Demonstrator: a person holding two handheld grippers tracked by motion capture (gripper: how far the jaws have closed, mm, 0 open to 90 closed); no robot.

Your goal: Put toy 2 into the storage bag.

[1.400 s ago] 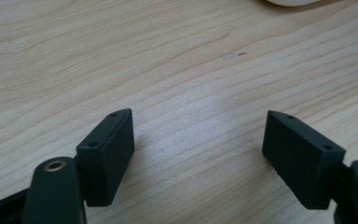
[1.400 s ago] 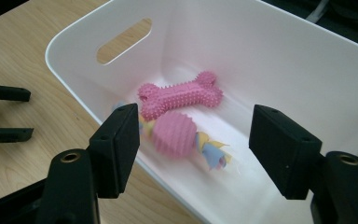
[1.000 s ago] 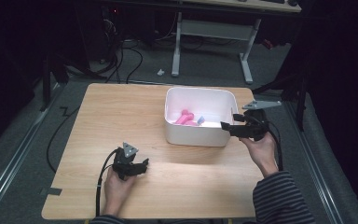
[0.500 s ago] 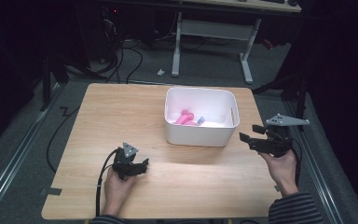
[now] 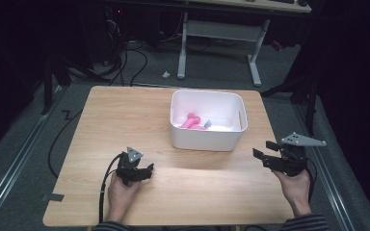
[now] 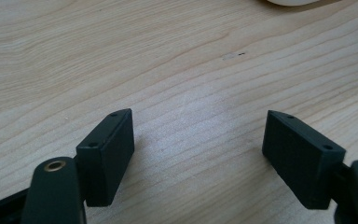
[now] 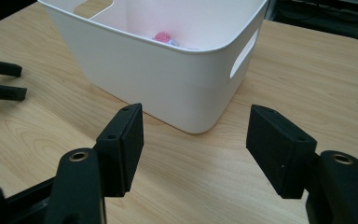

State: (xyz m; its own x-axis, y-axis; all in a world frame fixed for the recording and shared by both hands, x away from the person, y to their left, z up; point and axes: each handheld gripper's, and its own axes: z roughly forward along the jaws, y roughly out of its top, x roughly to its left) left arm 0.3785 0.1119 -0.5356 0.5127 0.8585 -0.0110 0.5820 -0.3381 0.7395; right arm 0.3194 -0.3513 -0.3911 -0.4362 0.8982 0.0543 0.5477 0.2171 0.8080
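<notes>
The right gripper (image 5: 264, 151) is held off the right edge of the table (image 5: 101, 115), near the white bin (image 5: 207, 139); its fingers (image 7: 121, 144) have just been closing a little, yet are seen apart with nothing between them. A pink object (image 5: 190, 120) and a small blue one (image 5: 207, 123) lie inside the bin. The left gripper (image 5: 147, 172) is rested on the table, fingers (image 6: 107, 154) released over bare wood.
</notes>
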